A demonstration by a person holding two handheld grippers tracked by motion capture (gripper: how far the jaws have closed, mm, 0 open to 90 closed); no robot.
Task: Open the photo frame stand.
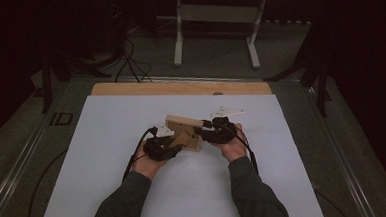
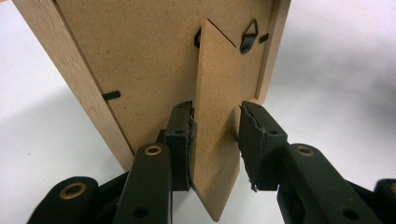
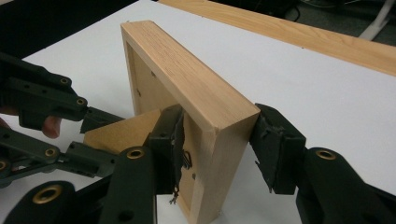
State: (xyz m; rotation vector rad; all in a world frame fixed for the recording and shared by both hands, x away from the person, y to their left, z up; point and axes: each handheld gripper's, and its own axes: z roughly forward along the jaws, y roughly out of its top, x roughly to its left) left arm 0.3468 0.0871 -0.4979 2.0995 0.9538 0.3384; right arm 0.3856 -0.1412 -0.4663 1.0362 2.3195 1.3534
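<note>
I'm bracing the wooden frame (image 3: pixel 196 93) upright on the table (image 1: pixel 107 143), right gripper (image 3: pixel 219 154) clamping its corner, left gripper (image 2: pixel 215 140) straddling the fold-out stand (image 2: pixel 217 116) behind the frame, pads not yet pressing, stand flap jutting between both grippers.

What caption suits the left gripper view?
Left gripper jaws straddle the fold-out stand on the wooden picture frame back.

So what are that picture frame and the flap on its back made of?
The picture frame looks like light, unpainted wood: grain lines run along its edge. The flap, its fold-out stand, and the back panel look like brown pressed fibreboard, matte, flat, with no grain.
</note>
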